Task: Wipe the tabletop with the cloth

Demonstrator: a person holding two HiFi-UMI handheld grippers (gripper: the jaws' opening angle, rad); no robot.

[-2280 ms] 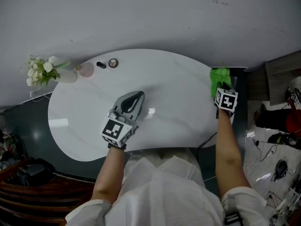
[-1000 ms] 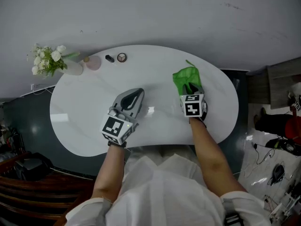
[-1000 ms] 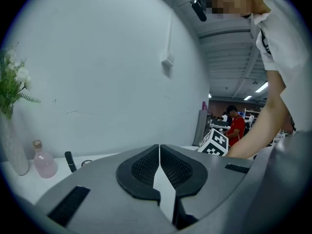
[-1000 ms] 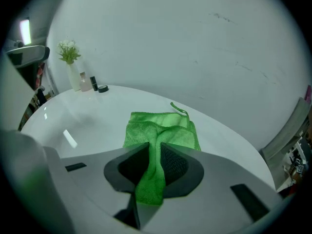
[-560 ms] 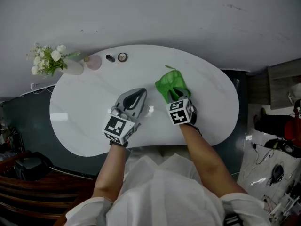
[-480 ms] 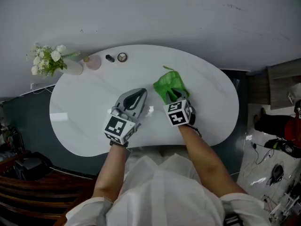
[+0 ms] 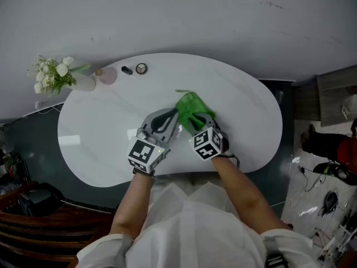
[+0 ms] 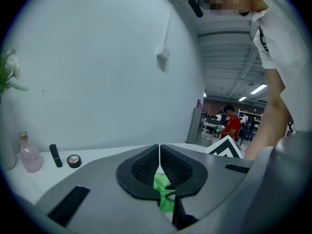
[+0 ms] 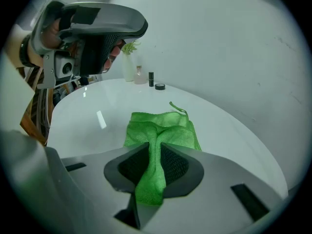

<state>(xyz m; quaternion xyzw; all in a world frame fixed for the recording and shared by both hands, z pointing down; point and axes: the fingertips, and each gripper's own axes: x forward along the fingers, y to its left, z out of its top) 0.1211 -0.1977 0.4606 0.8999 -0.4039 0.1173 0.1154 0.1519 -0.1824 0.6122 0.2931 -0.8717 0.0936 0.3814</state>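
Right gripper [image 9: 155,149]: jaws narrowly apart, clamped on a bunched fold of the green cloth [image 9: 163,126]. The cloth lies mid-counter [image 7: 95,127], its long axis running from the jaws toward the upper frame. Left gripper [image 8: 159,152]: jaws together, nothing between them; only a green sliver shows below them.

The right claw [image 7: 194,123] travelled leftward across the counter [image 7: 100,144], from the far right edge to the middle, dragging the green cloth [image 7: 192,104] pinched in its jaws along the surface. The cloth, which had lain at the counter's right rim, ended up near the centre. The right claw had been well apart from the left claw [image 7: 169,118] and ended just beside it, with the cloth's edge at the left claw's tips.
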